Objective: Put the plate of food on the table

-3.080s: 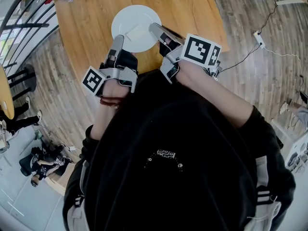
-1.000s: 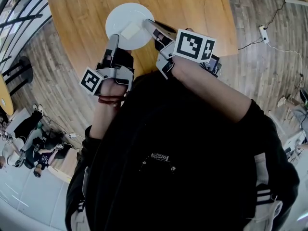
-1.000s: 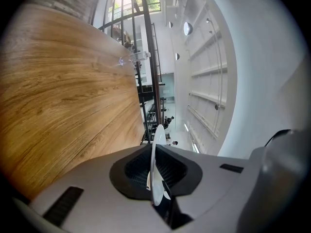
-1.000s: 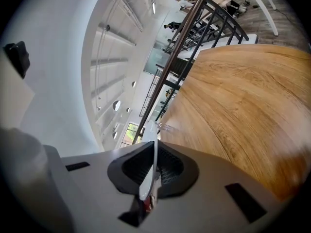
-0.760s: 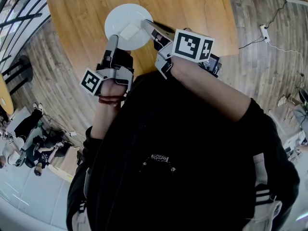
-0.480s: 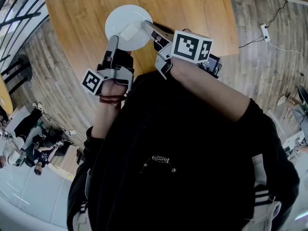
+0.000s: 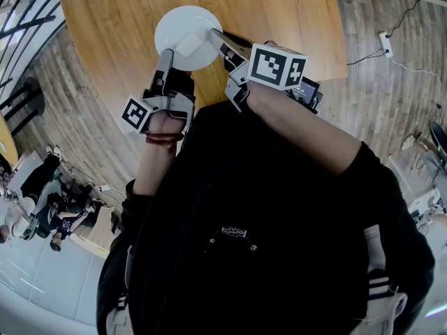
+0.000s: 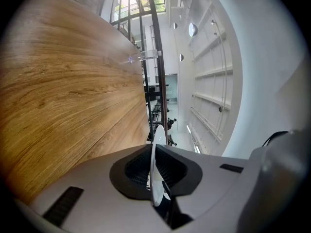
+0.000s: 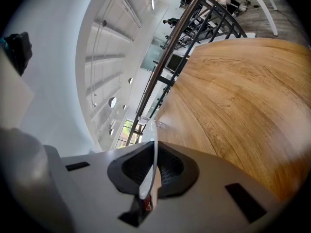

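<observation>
Since the earliest frame, we have brought the white plate (image 7: 183,21) lower and a little further in over the wooden desk (image 7: 279,12). Of our 2 grippers, the left gripper (image 7: 167,51) and right gripper (image 7: 214,35) both have their fingers pinched narrow on its rim, with a pale food slice (image 7: 187,45) lying on it. We judge that the set-down and release remain; whether the plate touches the desk we cannot tell.

Round white plate (image 7: 183,21), level over the light wooden table (image 7: 279,9), pale square piece of food (image 7: 188,45) by its nearer edge, rim clamped by left gripper (image 7: 167,53) and right gripper (image 7: 214,33)
</observation>
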{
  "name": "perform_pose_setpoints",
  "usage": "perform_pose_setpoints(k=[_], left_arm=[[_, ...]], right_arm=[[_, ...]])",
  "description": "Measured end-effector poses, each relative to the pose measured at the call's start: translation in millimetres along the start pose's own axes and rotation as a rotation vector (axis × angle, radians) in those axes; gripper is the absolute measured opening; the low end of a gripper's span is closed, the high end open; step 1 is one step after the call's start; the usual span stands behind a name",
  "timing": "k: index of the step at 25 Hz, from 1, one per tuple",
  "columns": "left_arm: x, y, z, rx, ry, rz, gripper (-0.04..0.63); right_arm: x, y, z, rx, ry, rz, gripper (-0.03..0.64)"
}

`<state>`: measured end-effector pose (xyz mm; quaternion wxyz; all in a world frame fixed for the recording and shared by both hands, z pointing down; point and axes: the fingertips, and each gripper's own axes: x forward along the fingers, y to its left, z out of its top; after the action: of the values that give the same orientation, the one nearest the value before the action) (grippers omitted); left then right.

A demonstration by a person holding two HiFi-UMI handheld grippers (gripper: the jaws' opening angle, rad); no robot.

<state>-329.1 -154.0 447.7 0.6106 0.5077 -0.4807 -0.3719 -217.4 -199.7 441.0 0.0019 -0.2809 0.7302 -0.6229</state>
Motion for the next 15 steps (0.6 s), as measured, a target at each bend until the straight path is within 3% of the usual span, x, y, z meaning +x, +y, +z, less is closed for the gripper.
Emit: perform_pose_setpoints(k=[15], left_arm=[[-2, 28, 4, -0.018, -0.012, -0.019, 0.023]], right_arm=[[12, -25, -15, 0.016, 0.004, -0.002, 0.029]])
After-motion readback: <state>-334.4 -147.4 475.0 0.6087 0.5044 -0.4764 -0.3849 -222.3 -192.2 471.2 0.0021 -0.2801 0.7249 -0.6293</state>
